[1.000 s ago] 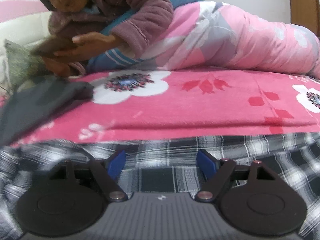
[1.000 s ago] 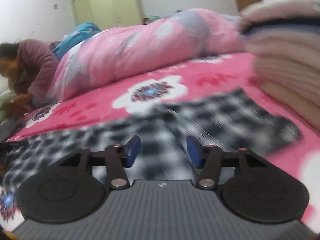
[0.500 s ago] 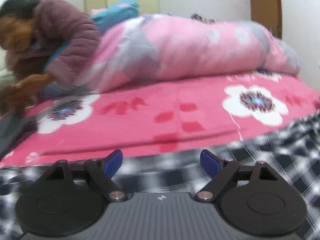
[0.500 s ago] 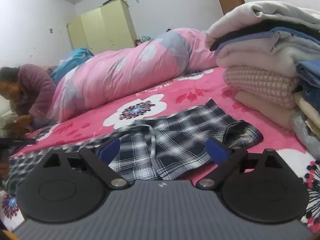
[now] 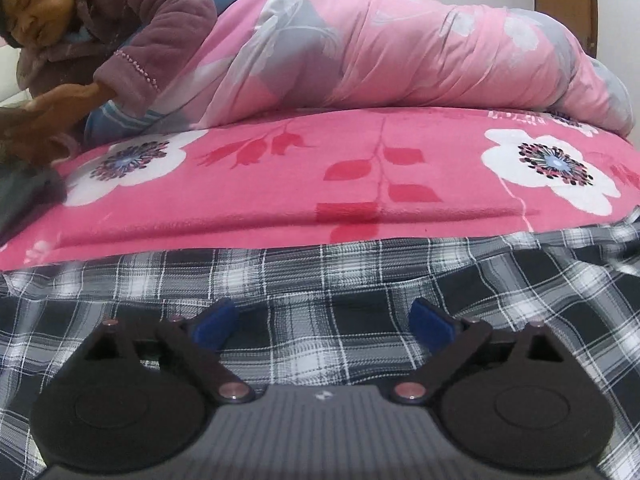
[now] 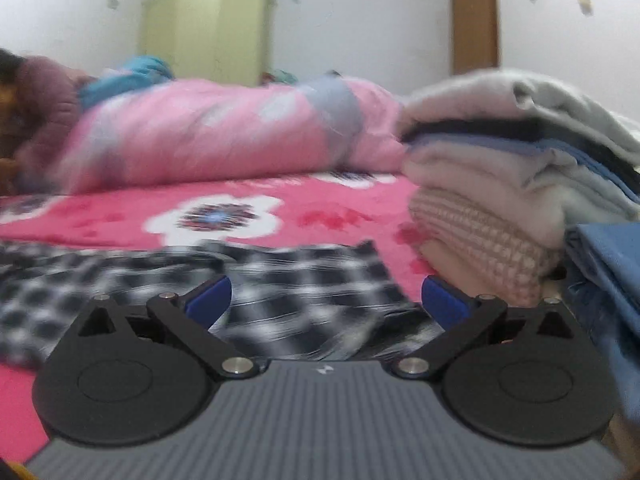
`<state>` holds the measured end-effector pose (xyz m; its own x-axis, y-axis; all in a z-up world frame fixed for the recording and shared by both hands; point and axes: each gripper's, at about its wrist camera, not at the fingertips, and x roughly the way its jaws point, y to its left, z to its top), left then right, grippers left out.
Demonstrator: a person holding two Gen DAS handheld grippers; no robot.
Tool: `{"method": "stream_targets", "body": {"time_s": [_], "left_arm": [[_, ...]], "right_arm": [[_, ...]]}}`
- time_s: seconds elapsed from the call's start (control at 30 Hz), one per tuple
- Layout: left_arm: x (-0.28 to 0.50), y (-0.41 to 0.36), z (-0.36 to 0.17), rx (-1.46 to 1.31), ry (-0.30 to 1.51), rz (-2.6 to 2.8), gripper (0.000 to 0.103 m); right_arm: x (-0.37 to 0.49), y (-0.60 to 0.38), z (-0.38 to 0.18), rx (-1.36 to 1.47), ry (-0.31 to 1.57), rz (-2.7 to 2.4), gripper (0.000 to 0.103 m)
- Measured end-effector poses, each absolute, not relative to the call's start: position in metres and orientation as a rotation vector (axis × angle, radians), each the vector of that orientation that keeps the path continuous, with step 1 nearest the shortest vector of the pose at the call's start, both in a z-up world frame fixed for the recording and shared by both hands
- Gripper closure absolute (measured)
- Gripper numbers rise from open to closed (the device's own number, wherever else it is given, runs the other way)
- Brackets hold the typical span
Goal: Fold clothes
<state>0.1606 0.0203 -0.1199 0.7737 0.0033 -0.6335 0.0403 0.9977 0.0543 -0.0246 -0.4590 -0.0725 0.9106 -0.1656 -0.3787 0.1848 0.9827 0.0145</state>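
Left wrist: woven plaid shirt (image 5: 320,280) flat on fleecy blanket (image 5: 280,184).

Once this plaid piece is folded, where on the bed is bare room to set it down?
Free: the pink blanket between the plaid garment and the rolled quilt. Crowded: the clothes stack at the right and the other person's hands and grey garment at the left.

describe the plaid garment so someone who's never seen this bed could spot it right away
Start at the bed with the bright pink flowered blanket and the rolled pink quilt along its far side. On the near edge, under both open grippers, lies the plaid garment, spread flat, left of the clothes stack. It is the only black-and-white checked cloth; the stacked items are plain or knitted.
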Motion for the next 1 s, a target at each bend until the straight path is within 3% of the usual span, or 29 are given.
{"method": "stream_targets", "body": {"time_s": [0.1,0.17,0.2,0.6,0.63,0.67,0.7,1.0], "left_arm": [[0.160,0.022,-0.120,0.052,0.685,-0.026,0.006],[0.161,0.023,-0.120,0.047,0.683,-0.030,0.006],[0.162,0.023,-0.121,0.045,0.683,-0.033,0.005],[0.164,0.026,-0.123,0.017,0.674,-0.056,0.002],[0.164,0.026,-0.123,0.016,0.674,-0.057,0.002],[0.164,0.026,-0.123,0.015,0.674,-0.057,0.002],[0.164,0.027,-0.123,0.013,0.673,-0.058,0.001],[0.165,0.029,-0.124,0.004,0.670,-0.065,0.001]], "right_arm": [[0.010,-0.490,-0.081,0.140,0.468,-0.242,0.008],[0.033,-0.508,-0.088,0.212,0.539,-0.250,0.032],[0.045,-0.513,-0.091,0.233,0.567,-0.236,0.034],[0.168,-0.527,-0.123,0.161,0.836,-0.081,0.038],[0.168,-0.527,-0.123,0.152,0.836,-0.090,0.052],[0.167,-0.527,-0.123,0.137,0.830,-0.103,0.083],[0.166,-0.527,-0.123,0.123,0.825,-0.117,0.102],[0.158,-0.526,-0.124,-0.007,0.771,-0.240,0.102]]}}
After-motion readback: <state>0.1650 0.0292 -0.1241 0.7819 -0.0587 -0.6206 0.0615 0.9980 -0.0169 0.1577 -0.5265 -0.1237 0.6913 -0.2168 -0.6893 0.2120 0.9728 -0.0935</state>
